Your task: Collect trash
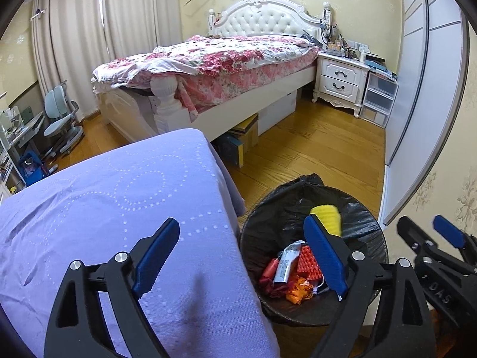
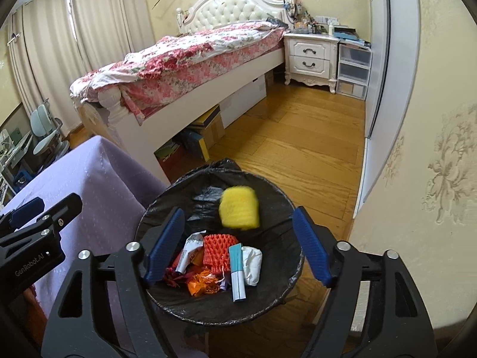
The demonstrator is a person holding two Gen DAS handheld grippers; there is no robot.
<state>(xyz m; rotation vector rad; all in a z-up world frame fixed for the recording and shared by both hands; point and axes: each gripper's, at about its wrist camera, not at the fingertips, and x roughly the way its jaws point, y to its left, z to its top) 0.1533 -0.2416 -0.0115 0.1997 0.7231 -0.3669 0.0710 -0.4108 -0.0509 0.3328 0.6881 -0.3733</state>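
Observation:
A round bin with a black liner (image 2: 286,208) stands on the wood floor beside a table with a purple cloth (image 1: 104,208). It also shows in the left wrist view (image 1: 262,214). A yellow foam piece (image 2: 238,207), blurred, is in mid-air inside the bin mouth, free of both grippers; it shows in the left wrist view (image 1: 326,217). In the bin lie red foam netting (image 2: 219,250), orange wrappers (image 2: 202,283), a white and teal box (image 2: 237,274) and white crumpled paper (image 2: 252,264). My right gripper (image 2: 237,247) is open and empty above the bin. My left gripper (image 1: 241,256) is open and empty over the table's right edge.
A bed with a floral quilt (image 1: 214,59) stands behind, with boxes (image 1: 244,137) under it. A white nightstand (image 1: 340,80) and plastic drawers (image 1: 378,98) stand by the right wall. A desk chair (image 1: 59,119) is at the left. Wood floor (image 2: 298,143) lies between bed and wall.

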